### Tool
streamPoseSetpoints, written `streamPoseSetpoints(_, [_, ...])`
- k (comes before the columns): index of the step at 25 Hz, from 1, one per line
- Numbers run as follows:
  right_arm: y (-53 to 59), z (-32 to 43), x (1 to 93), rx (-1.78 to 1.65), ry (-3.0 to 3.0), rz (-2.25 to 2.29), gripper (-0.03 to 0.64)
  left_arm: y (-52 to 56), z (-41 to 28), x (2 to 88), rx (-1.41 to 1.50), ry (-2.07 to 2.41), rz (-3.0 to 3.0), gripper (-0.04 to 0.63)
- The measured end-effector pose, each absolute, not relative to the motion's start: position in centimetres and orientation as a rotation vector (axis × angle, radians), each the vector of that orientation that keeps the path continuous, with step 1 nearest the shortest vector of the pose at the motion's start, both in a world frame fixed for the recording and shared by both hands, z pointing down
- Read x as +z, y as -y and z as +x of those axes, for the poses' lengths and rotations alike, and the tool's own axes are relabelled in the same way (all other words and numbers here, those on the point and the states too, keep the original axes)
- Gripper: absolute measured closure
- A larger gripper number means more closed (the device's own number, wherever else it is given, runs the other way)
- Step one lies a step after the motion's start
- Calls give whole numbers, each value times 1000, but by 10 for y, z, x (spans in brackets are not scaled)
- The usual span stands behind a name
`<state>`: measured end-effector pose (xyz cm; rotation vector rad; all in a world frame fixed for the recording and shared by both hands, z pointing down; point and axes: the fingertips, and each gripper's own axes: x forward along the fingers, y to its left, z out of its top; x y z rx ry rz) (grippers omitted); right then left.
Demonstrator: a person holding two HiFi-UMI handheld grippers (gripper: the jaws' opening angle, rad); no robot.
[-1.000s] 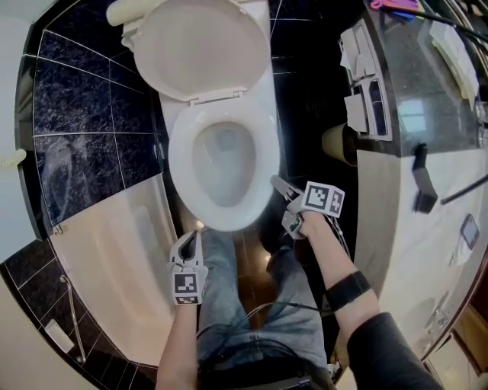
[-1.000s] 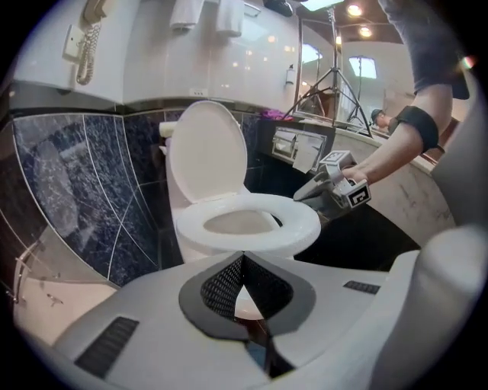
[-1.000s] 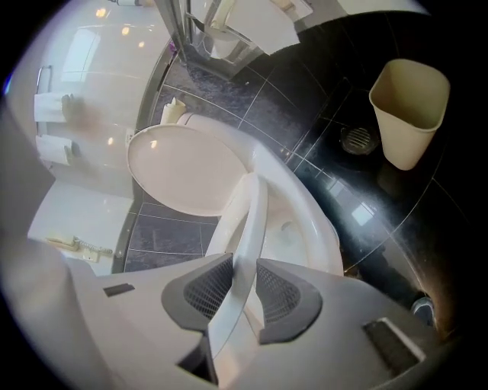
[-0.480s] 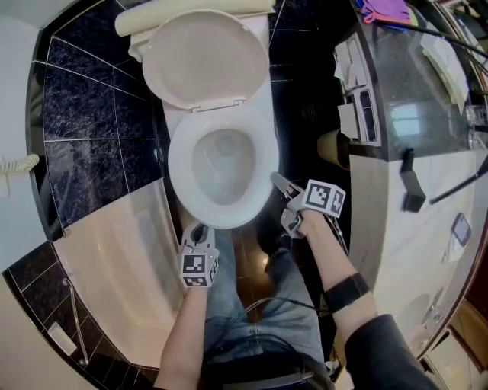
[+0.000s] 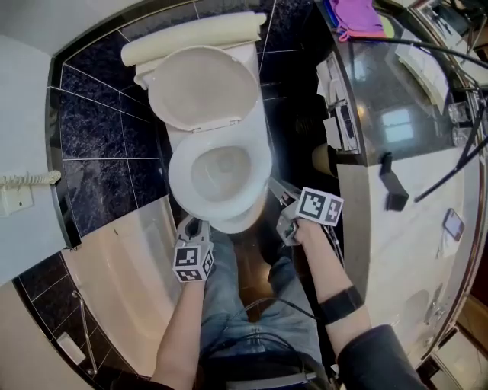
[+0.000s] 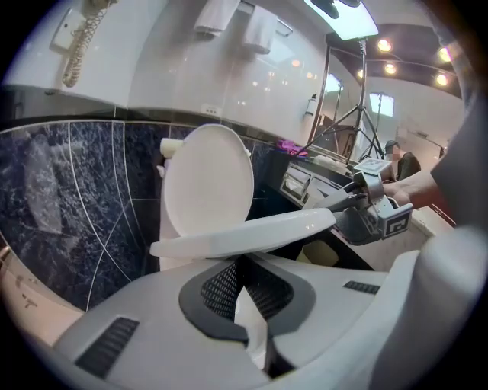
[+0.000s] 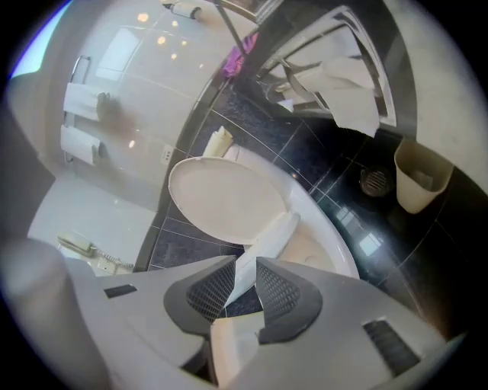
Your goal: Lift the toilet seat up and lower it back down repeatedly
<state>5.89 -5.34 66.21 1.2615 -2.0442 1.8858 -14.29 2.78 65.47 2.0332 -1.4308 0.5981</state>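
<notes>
Holding toilet seat [image 6: 252,232] partway up off bowl [image 7: 339,251]: left gripper [image 6: 240,266] pinched on front rim, right gripper [image 7: 244,266] just tightened onto side rim. Could slip on glossy plastic and slam down; could skew if raised unevenly.

Blue jeans [image 5: 229,293], black wristband [image 5: 339,303], dark sleeve [image 5: 377,358], thin cable [image 5: 263,303] across lap

Hotel-style bathroom, white toilet [image 5: 217,171] against a dark marbled tile wall [image 5: 99,129], bathtub [image 5: 130,266] on the left, corded wall phone [image 5: 15,198] beside it, folded towels [image 6: 217,14] on a wall rack, glossy vanity table [image 5: 381,91] and large mirror [image 6: 347,91] on the right, small bin [image 7: 421,177] on the floor.
</notes>
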Motion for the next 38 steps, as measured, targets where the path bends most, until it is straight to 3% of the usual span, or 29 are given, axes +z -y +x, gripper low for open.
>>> streamPoseSetpoints(5, [60, 66, 611, 1602, 2142, 1330, 601, 17, -148, 621, 567, 1475, 2081, 595])
streamPoseSetpoints(13, [60, 54, 570, 1265, 2238, 1308, 601, 104, -161, 581, 590, 1476, 2195, 595])
streamPoseSetpoints(26, [60, 67, 583, 1247, 2209, 1311, 601, 223, -180, 563, 638, 1572, 2274, 595])
streamPoseSetpoints(38, [69, 54, 588, 1257, 2212, 1287, 601, 264, -199, 564, 687, 1620, 2265, 595])
